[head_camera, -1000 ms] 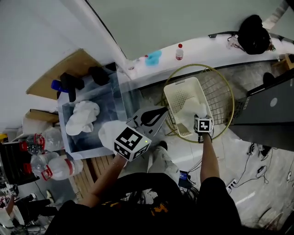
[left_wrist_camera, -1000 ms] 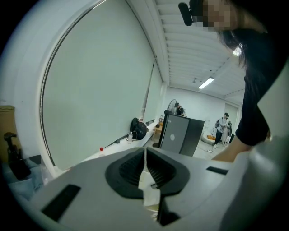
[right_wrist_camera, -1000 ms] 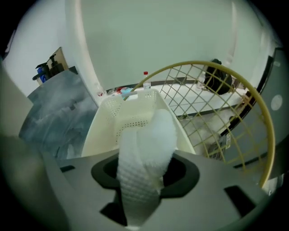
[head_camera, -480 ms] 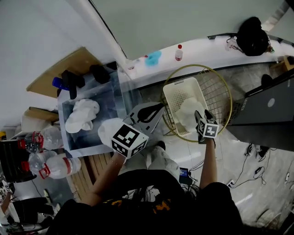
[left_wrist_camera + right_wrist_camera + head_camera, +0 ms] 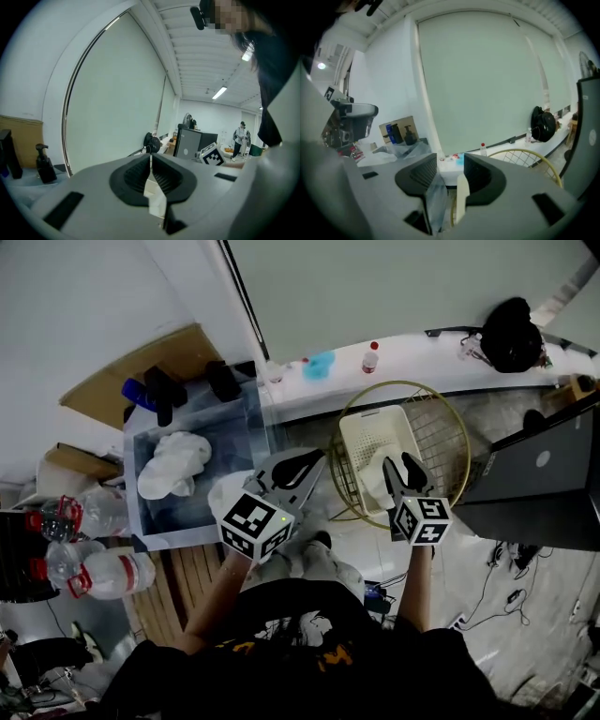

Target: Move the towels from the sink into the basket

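Observation:
The sink (image 5: 230, 437) at the left holds a crumpled white towel (image 5: 173, 463). A second white towel (image 5: 378, 476) lies in the cream basket (image 5: 364, 432) at the right. My right gripper (image 5: 400, 466) hovers above that basket towel, lifted clear of it. Its jaws have just been closing but still stand apart, and the right gripper view (image 5: 450, 174) shows nothing between them. My left gripper (image 5: 312, 458) hangs between sink and basket, with its pads (image 5: 151, 164) meeting and nothing in them.
A gold wire hoop frame (image 5: 457, 432) surrounds the basket. A ledge behind carries a small bottle (image 5: 372, 355) and a black bag (image 5: 512, 320). A grey computer case (image 5: 544, 470) stands right. Water bottles (image 5: 98, 570) and black dispensers (image 5: 164, 390) flank the sink.
My right gripper has risen out of the basket toward the camera, leaving the white towel lying there. The left gripper has drifted slightly up and forward.

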Available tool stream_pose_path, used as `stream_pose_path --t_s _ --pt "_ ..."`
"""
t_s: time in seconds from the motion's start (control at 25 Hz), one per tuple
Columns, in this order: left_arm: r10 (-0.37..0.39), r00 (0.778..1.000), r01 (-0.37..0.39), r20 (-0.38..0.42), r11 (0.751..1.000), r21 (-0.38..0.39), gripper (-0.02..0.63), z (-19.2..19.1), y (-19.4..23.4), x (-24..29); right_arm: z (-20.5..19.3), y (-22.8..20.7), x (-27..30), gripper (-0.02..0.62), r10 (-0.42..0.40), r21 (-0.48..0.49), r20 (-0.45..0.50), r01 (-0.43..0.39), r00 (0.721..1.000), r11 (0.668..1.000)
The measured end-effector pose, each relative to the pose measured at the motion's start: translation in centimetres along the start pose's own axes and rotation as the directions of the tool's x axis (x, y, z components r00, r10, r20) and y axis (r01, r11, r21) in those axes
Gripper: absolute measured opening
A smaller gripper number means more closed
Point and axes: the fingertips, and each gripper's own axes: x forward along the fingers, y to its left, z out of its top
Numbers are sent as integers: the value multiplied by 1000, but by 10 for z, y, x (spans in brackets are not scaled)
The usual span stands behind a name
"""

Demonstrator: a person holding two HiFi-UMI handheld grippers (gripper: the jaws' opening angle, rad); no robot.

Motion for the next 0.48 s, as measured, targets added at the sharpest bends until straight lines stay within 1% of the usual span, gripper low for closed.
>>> stream_pose_path --t_s 0.24,0.48 --pt "23 1000 -24 18 1000 6 15 -10 17 -70 27 96 -15 167 75 -50 69 -72 995 996" --pt "51 999 -51 7 999 -16 15 -38 39 -148 22 200 -21 157 180 -80 63 -175 982 981"
